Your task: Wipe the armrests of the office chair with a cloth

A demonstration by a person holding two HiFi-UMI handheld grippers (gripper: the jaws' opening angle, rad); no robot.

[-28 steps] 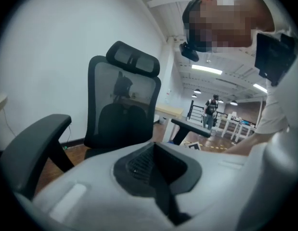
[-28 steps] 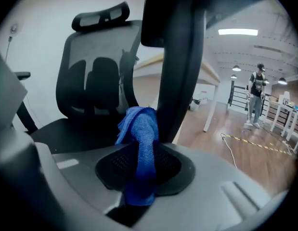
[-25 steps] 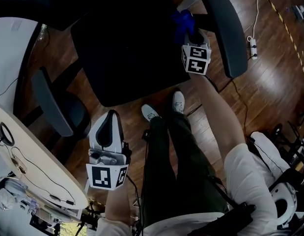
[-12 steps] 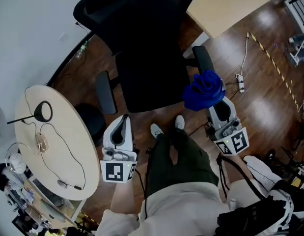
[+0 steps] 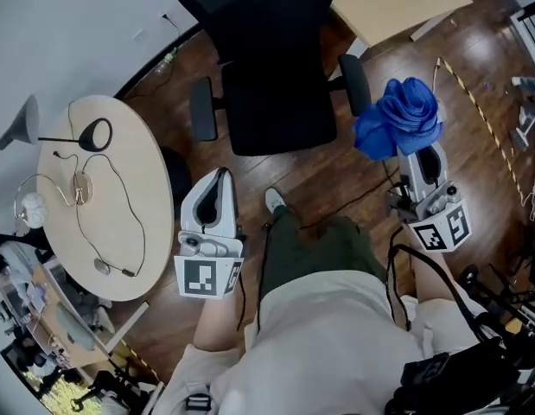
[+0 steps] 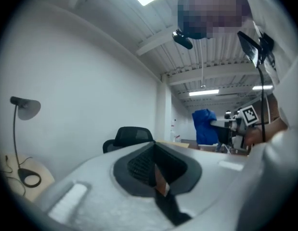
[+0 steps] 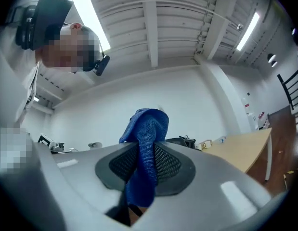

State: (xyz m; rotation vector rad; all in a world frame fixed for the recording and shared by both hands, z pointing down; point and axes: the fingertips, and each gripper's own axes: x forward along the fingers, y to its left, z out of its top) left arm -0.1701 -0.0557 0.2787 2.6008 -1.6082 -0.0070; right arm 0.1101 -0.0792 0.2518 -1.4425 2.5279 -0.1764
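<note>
One cloth [image 5: 401, 119], one chair [image 5: 280, 102], two armrests [image 5: 202, 109].

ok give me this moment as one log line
left claw: shut, empty | right claw: shut on cloth, held up | chair: ahead | armrests: cloth not on them

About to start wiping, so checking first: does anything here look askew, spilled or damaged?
Nothing stands out. The black office chair stands upright, both armrests in place; the crumpled blue cloth sits clamped in the right tongs, off the chair.
</note>
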